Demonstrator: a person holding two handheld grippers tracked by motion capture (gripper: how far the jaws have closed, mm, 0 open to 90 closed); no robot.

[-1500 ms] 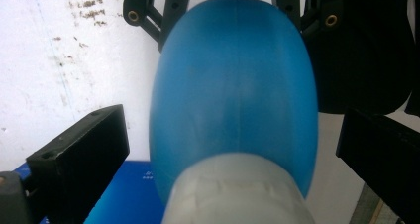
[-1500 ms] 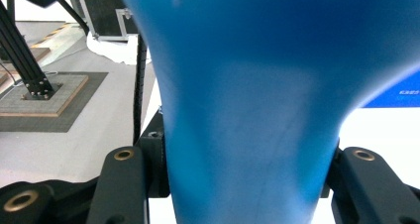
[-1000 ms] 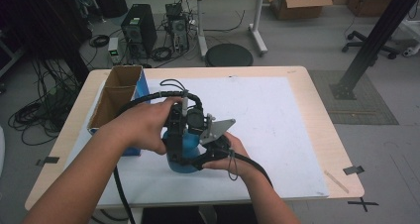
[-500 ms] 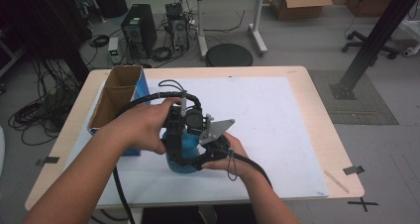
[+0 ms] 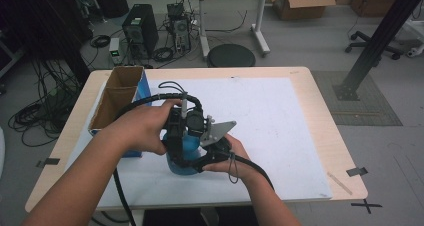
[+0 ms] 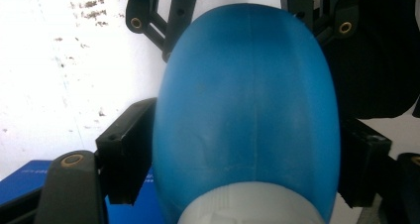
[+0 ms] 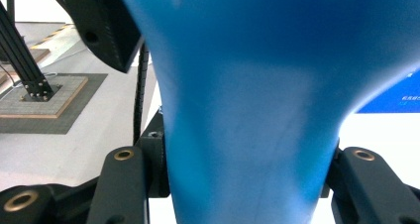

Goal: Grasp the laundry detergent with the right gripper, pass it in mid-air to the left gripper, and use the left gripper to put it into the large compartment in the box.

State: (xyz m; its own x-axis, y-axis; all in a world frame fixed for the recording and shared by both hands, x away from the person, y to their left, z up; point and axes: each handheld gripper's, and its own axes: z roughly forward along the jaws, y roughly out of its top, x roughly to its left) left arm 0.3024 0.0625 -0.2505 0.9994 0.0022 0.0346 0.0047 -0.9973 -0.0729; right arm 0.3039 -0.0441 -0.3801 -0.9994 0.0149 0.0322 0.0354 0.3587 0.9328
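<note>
one blue bottle (image 5: 184,153) | two claws: left claw (image 6: 237,149), right claw (image 7: 247,174) both clamping it | one box (image 5: 116,98), seemingly cardboard

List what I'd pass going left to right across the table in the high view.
Open cardboard box → blue box behind it → blue bottle gripped by both tongs → bare white mat → table's right edge.

Evenly, brightly lit from overhead; only soft shadows on the white mat (image 5: 280,131). Overexposed whites in the left gripper view. Blurred, too-close blue bottle (image 7: 257,100) in the right gripper view.
</note>
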